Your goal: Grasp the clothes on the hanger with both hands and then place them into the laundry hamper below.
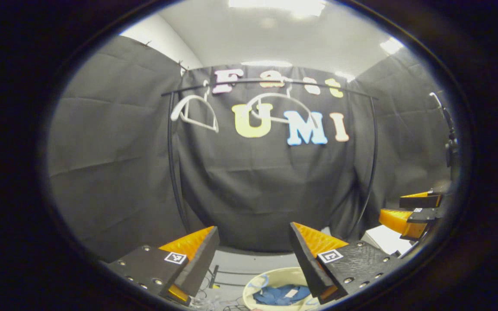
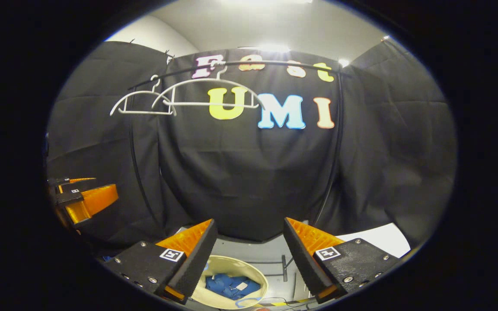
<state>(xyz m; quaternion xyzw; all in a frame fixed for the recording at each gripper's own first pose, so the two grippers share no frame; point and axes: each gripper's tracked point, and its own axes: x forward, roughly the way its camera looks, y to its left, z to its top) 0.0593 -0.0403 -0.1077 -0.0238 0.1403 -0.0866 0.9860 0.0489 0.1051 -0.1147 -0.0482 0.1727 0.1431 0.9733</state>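
A blue garment (image 1: 280, 294) lies crumpled inside the round cream laundry hamper (image 1: 255, 283) on the floor below; in the right gripper view the garment (image 2: 228, 285) and hamper (image 2: 227, 261) sit low between my fingers. Two bare white hangers (image 1: 195, 113) (image 1: 280, 110) hang on the black rail (image 1: 270, 82); the same hangers (image 2: 143, 103) (image 2: 208, 93) hang at upper left in the right gripper view. My left gripper (image 1: 254, 235) is open and holds nothing, well above the hamper. My right gripper (image 2: 250, 231) is also open and holds nothing. Each gripper appears at the other view's edge (image 1: 413, 211) (image 2: 82, 196).
The rack's black uprights (image 1: 174, 172) (image 1: 372, 164) stand in front of the black cloth wall. A white sheet (image 2: 374, 242) lies on the floor at right. Cables (image 2: 270, 302) trail on the grey floor near the hamper. A stand with gear (image 1: 450, 142) rises at the far right.
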